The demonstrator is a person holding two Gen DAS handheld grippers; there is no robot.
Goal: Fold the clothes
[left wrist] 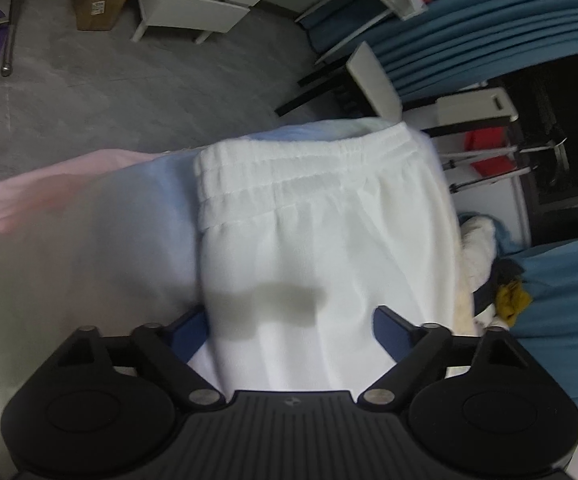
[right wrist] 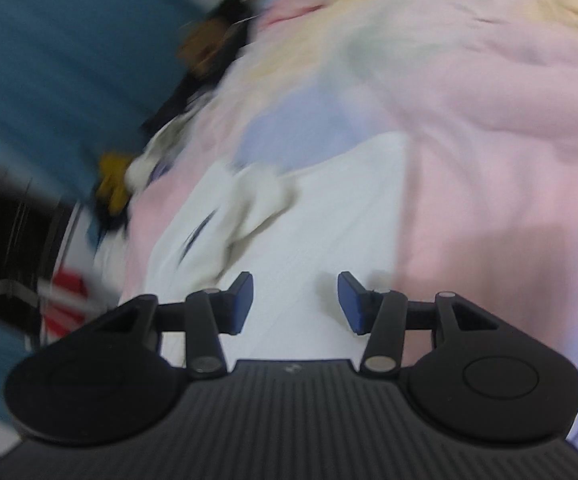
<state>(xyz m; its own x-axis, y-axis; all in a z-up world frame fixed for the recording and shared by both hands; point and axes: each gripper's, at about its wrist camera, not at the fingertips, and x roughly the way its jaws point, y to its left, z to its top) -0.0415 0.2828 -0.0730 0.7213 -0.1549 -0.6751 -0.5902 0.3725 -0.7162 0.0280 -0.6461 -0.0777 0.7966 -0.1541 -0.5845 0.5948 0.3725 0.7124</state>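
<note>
Your pastel bedsheet (right wrist: 489, 160) fills both views; the white sweatpants (left wrist: 309, 216) lie flat on it, waistband away from you. Your left gripper (left wrist: 289, 324) hangs over them, jaws spread wide; your right gripper (right wrist: 295, 300) is likewise spread, pinching nothing, over white cloth.

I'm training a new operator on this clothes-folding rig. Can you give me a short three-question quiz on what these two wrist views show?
1. True or false: the left claw is clamped shut on the white pants.
2. Which part of the white pants lies farthest from the left claw? A. a leg cuff B. the elastic waistband C. a pocket zipper
3. Fill in: the bedding under the right claw is mostly ____ in colour.

Key
1. False: its fingers stand wide apart, with the pants between them.
2. B, the waistband.
3. Pink, the pink sheet.
</note>
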